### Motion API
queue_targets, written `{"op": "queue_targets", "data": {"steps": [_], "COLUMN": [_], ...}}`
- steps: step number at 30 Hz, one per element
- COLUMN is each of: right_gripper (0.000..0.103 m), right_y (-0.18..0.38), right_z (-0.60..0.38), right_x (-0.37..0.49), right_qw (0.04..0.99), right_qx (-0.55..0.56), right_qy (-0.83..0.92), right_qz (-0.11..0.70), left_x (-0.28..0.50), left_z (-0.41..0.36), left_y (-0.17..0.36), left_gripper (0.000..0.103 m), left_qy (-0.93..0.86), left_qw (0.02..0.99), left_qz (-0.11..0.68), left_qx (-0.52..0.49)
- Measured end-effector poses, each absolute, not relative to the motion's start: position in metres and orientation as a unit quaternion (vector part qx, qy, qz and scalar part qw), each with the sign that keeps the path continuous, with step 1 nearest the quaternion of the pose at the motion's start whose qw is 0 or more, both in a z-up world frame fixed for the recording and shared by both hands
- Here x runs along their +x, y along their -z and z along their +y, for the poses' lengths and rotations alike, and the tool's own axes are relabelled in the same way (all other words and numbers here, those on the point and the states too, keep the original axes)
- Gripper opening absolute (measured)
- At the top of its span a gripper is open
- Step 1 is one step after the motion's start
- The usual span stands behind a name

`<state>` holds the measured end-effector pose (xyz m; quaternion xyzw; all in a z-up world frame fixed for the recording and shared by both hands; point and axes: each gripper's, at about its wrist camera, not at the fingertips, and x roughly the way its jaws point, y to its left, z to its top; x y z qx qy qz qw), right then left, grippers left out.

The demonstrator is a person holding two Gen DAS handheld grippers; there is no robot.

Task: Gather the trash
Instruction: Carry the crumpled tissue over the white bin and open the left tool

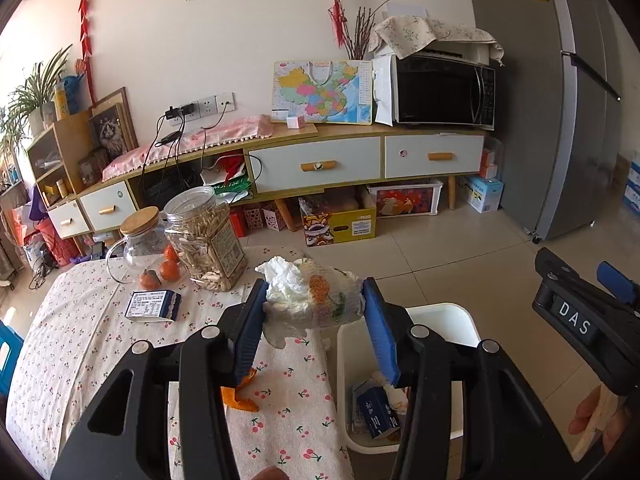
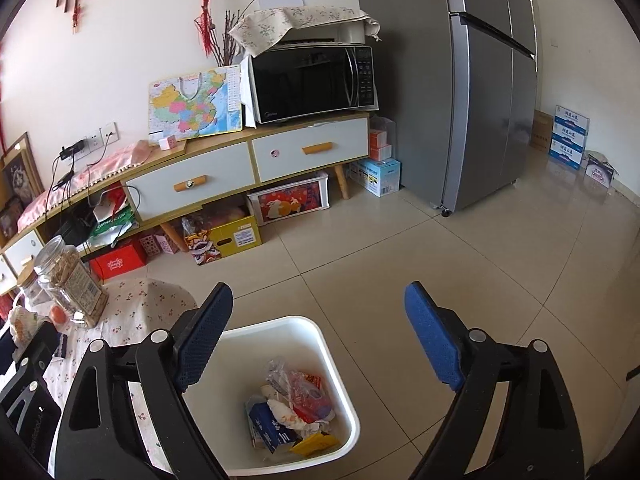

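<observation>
"DAS" on right claw (image 1: 576,322)

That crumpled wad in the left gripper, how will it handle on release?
The crumpled wad looks like soft tissue and wrapper: probably light and squashy, deforming under the left gripper. Loose flaps hang down, so it may snag on a pad and drop slowly, possibly missing the white bin.

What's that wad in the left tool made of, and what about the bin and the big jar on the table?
Wad: looks like crumpled printed tissue or thin paper, soft and matte, creased all over; the left tool is clamped on it.
Bin: seems moulded white plastic, smooth with a slight sheen and rounded corners.
Big jar: clear with ribbed shoulders, its contents show through; likely plastic, though it could be glass.
</observation>
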<state>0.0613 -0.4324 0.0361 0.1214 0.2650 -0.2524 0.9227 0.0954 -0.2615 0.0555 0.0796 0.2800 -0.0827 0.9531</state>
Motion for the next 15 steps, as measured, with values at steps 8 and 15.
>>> {"op": "queue_targets", "data": {"steps": [8,15], "right_gripper": [0.094,0.096], "right_y": [-0.042,-0.041], "right_z": [-0.456,-0.474], "right_x": [0.047,0.039], "right_qw": [0.909,0.894], "right_qx": [0.12,0.13], "right_qy": [0.322,0.356], "right_qz": [0.236,0.237], "left_x": [0.098,0.112], "left_z": [-0.296,-0.319], "left_y": [-0.052,-0.045], "left_gripper": [0.049,0.063], "left_qy": [0.109,0.145], "left_qw": [0.949,0.933], "left_qz": [0.28,0.318], "left_qx": [0.092,0.086]}}
